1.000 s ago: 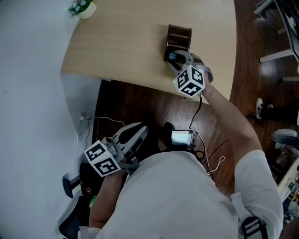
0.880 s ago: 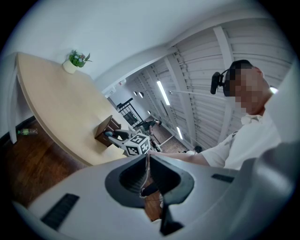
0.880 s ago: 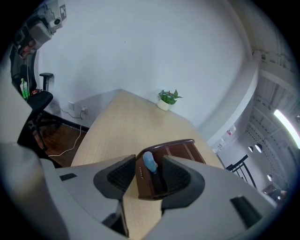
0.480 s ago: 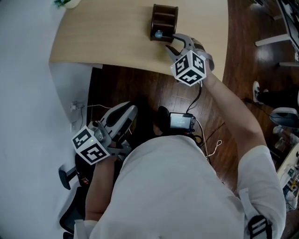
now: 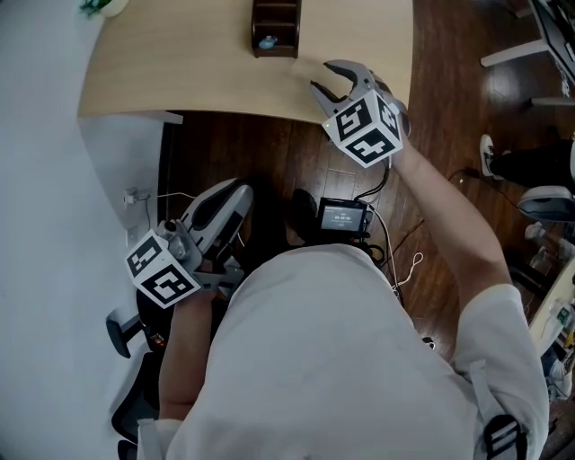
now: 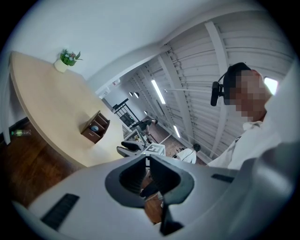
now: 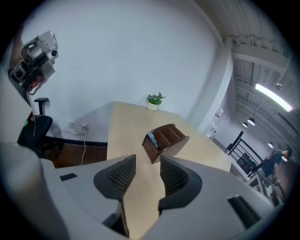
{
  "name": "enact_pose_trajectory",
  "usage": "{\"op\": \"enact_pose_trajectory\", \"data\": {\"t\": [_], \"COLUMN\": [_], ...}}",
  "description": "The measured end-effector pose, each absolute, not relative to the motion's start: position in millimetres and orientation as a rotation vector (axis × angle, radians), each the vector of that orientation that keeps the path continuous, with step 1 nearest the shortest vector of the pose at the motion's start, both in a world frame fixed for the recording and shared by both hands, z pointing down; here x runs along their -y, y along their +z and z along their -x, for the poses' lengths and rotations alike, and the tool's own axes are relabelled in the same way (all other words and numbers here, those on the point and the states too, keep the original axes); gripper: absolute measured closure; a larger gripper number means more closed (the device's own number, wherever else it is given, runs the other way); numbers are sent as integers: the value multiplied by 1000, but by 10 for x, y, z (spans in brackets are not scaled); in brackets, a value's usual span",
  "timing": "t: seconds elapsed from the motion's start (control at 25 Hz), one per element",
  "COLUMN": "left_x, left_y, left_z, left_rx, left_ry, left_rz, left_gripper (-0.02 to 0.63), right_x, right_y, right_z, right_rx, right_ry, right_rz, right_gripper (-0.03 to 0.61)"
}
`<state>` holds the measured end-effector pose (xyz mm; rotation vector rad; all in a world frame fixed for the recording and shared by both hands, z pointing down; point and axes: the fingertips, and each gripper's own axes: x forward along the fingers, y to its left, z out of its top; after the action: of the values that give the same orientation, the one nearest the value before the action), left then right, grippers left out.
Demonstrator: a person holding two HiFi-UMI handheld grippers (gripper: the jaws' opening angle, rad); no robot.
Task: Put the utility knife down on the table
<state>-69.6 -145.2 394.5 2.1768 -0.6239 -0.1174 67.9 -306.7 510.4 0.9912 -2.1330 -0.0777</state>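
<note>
The person's left arm is folded in low by the hip, its marker cube (image 5: 162, 278) facing up. The left tongs (image 6: 148, 161) are clenched on nothing and aim across the room. Below them lies a dark, glossy wood floor (image 5: 269, 153), and the wall (image 7: 117, 51) behind is plain white. The pale wood-grain bench (image 5: 180, 63) has a rounded corner and a small potted plant (image 7: 153, 102) at its far end. On it stands a brown boxy holder (image 5: 274, 22) split into slots. A blue-grey tool (image 7: 152, 138), apparently the utility knife, stands in its end slot on the side nearest the right tongs. The right arm reaches forward, nearly straight, with the right tongs (image 5: 323, 76) over the bench's near edge, just beside the holder and apart from it. Their ribbed grey pads (image 7: 123, 174) are released, with only bare bench between them
</note>
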Motion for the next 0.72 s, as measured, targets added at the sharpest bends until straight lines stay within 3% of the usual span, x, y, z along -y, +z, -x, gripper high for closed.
{"op": "enact_pose_trajectory", "data": {"t": [0.48,0.6,0.72], "left_x": [1089,1046,993], "left_y": [3975,3959,3925], "left_z": [578,560,578], "left_rx": [628,590,536], "left_ry": [-123,-114,-102], "left_rz": [-2159,-2171,-2191], "left_gripper": [609,609,609], "right_x": [2198,2025,1828], "right_y": [5037,4927,4848], "right_z": [-702,-700,-699], "right_rx": [2251,2269,2268], "right_ry": [192,272,358], "right_rz": [-995,-1048,-1105], "right_gripper": [422,501,524]}}
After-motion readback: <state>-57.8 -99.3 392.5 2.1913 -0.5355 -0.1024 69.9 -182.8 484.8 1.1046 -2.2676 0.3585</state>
